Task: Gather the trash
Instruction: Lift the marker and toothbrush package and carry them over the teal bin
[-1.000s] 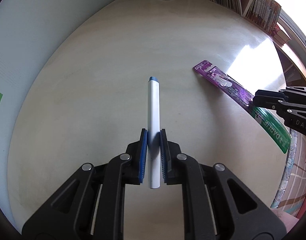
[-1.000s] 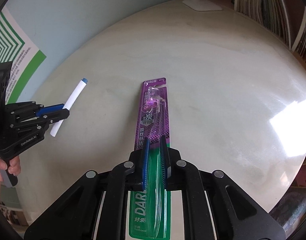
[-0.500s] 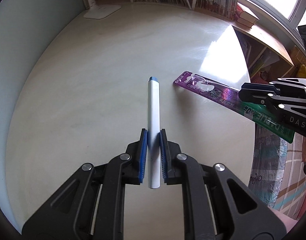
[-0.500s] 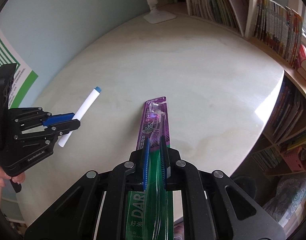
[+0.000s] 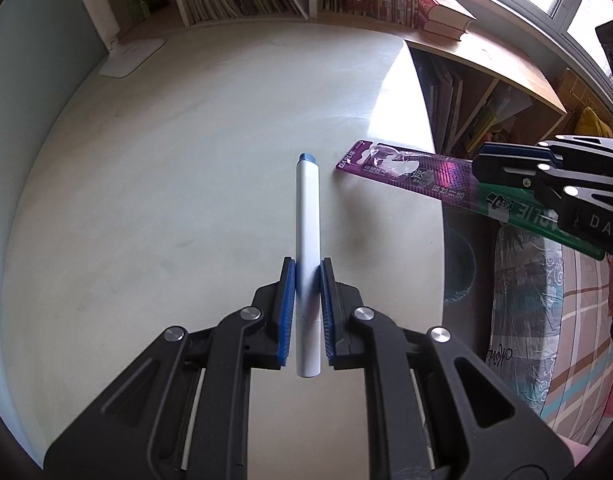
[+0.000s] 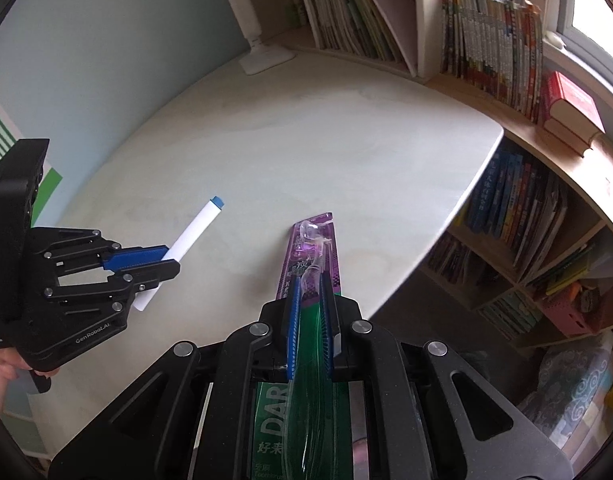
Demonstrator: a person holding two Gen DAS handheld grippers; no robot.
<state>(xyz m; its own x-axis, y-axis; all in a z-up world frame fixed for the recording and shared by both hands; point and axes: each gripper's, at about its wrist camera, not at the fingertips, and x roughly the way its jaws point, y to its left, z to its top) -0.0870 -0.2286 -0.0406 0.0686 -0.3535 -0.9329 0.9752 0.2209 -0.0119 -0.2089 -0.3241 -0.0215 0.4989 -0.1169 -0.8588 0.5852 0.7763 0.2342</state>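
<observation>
My left gripper (image 5: 306, 268) is shut on a white marker with a blue tip (image 5: 307, 208), held above the pale round table (image 5: 166, 200). In the right wrist view the same marker (image 6: 198, 228) sticks out of the left gripper (image 6: 168, 260) at the left. My right gripper (image 6: 309, 280) is shut on a purple and green toothbrush package (image 6: 312, 248), which points away over the table's near edge. That package (image 5: 406, 174) and the right gripper (image 5: 480, 168) show at the right of the left wrist view.
A white lamp base (image 6: 266, 58) stands at the table's far side. Bookshelves (image 6: 490, 52) full of books curve around behind and to the right, with a red book (image 6: 572, 104) lying flat. A patterned cloth (image 5: 522, 312) lies below the table edge.
Both grippers have carried their objects across the table toward its right edge and the bookshelves. The shelves and floor beyond the table now fill more of both views. Grips are unchanged.
</observation>
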